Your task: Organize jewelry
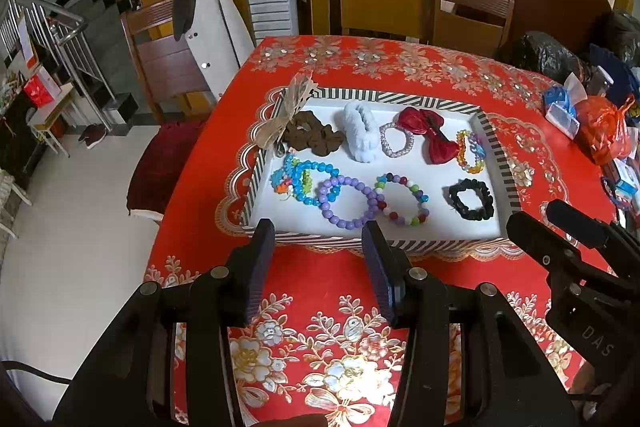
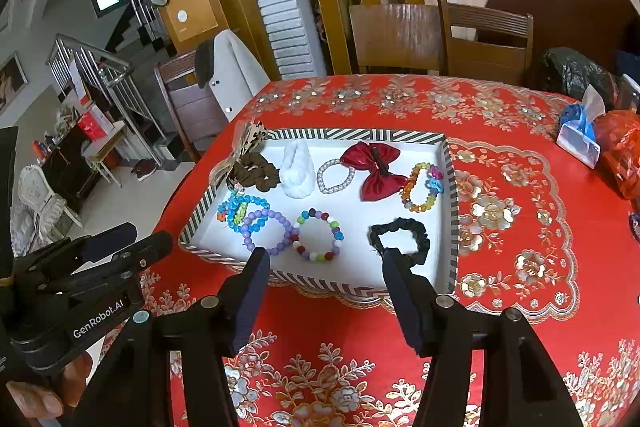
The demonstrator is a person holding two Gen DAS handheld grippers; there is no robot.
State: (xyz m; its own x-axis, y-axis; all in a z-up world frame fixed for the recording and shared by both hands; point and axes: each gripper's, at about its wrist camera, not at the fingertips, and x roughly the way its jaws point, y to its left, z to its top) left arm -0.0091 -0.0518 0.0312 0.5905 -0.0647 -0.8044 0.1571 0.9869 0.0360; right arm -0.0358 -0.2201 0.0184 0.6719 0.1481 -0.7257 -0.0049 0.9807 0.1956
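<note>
A striped-rim white tray (image 1: 436,241) (image 2: 328,285) on the red tablecloth holds a brown scrunchie (image 1: 314,135), a white fluffy clip (image 1: 362,133), a clear bead bracelet (image 1: 394,141), a red bow (image 1: 430,133), a multicolour chain bracelet (image 1: 471,151), blue bead bracelets (image 1: 300,179), a purple bead bracelet (image 1: 348,201), a mixed bead bracelet (image 1: 402,199) and a black scrunchie (image 1: 471,199). My left gripper (image 1: 320,231) is open and empty at the tray's near rim. My right gripper (image 2: 325,255) is open and empty over the near rim, beside the black scrunchie (image 2: 400,237).
A tissue pack (image 1: 562,107) and an orange plastic bag (image 1: 604,131) lie at the table's right. Black bags (image 1: 552,57) sit at the far right. Wooden chairs (image 1: 472,15) stand behind the table, and a chair with a coat (image 1: 208,27) stands left.
</note>
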